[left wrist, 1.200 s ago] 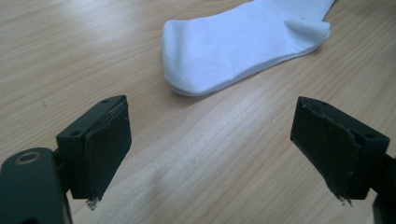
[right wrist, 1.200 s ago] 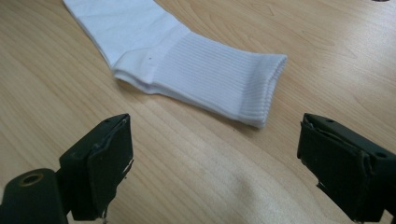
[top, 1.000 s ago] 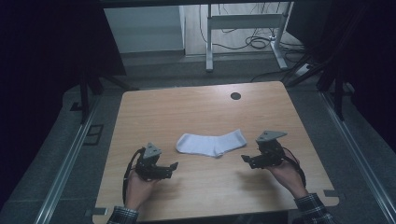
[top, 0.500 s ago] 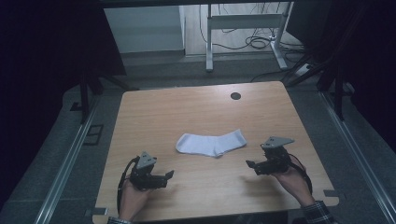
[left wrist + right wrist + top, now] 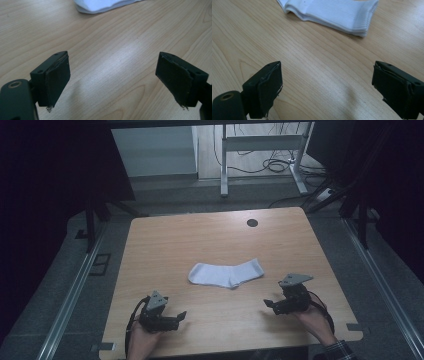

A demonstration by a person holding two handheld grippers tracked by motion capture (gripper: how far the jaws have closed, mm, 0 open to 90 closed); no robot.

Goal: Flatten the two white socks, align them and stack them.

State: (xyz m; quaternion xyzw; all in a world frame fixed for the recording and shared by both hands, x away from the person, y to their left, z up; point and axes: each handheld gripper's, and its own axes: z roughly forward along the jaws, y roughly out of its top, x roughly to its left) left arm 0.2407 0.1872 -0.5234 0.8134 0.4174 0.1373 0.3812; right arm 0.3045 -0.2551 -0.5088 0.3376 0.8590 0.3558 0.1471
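White sock (image 5: 226, 273) lies flat at frame centre on wooden table (image 5: 210, 240). Left gripper (image 5: 176, 318) sits lower left, right gripper (image 5: 268, 304) lower right, both apart from the sock. Round hole (image 5: 252, 223) upper right of centre.

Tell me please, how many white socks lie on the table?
1 can be counted: a white sock on the middle of the wooden table, between and beyond the left gripper and right gripper. Its layered edges may hide a second one.

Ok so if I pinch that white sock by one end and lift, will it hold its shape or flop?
The sock would likely flop: it is thin ribbed knit lying flat and limp on the table. It looks doubled over, so the layers might slide apart. Probably very light, and the cloth should grip well in the pads.
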